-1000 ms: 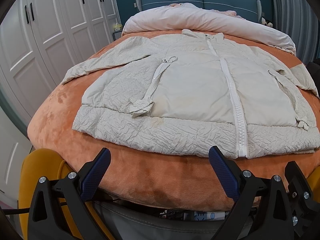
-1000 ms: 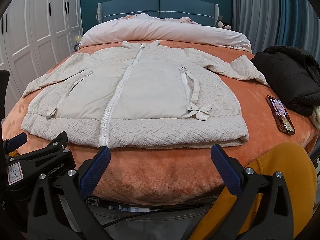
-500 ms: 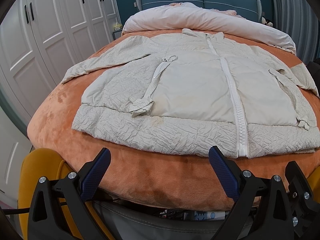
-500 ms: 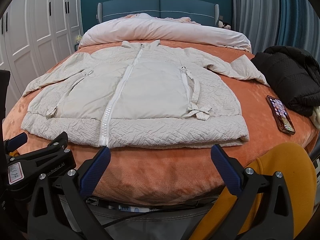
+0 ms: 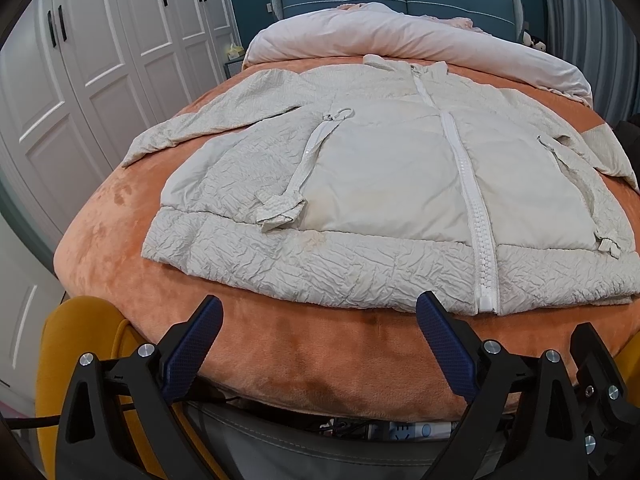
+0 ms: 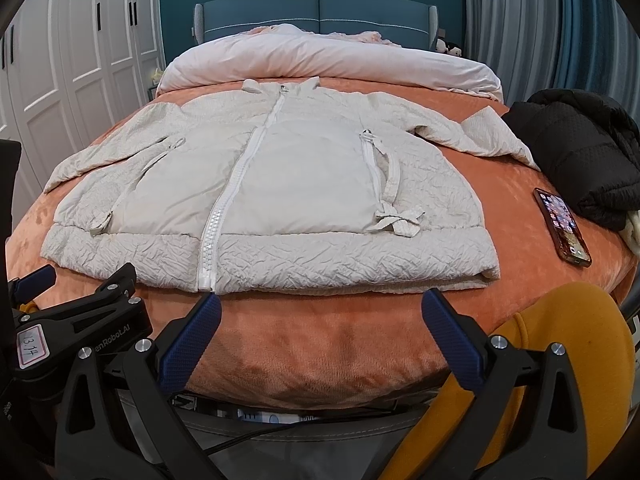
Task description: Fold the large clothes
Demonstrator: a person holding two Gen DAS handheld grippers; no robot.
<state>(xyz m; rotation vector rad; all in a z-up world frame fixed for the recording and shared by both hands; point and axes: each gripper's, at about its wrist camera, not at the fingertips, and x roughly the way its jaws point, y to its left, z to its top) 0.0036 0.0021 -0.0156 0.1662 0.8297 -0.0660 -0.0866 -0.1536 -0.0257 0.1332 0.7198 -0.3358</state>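
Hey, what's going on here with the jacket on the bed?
A person holds two tongs at the foot of the bed, about to fold a cream jacket. The jacket lies flat, zipped, front up, sleeves spread, hem toward the tongs. The left tongs and right tongs are both open, short of the hem, touching nothing. No fold is made yet. A phone and a black jacket lie to the right.
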